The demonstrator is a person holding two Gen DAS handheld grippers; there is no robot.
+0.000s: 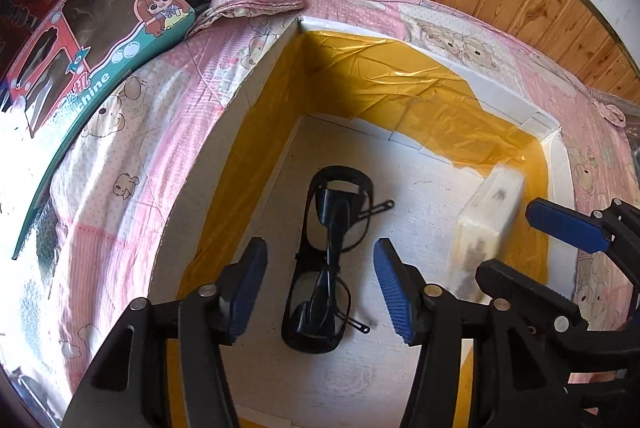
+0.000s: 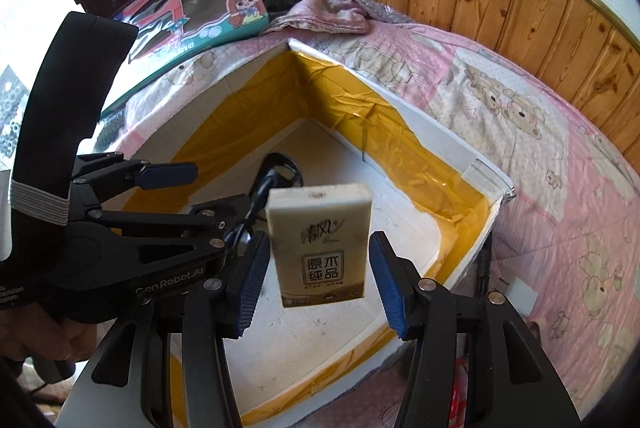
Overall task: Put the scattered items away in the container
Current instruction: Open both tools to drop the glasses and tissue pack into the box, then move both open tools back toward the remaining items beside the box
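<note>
White foam box (image 1: 256, 75), wide floor: glasses (image 1: 326, 268) lie between the left gripper's (image 1: 320, 288) wide jaws; tissue pack (image 2: 320, 244) mid-air between the right gripper's (image 2: 316, 274) wide jaws.

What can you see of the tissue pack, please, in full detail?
The tissue pack is a small cream rectangular packet in soft wrapping, printed with brown Chinese characters in a square frame. It stands upright between the open right gripper, touching neither pad, above the white floor of the container. In the left wrist view it looks motion-blurred, so probably falling.
</note>
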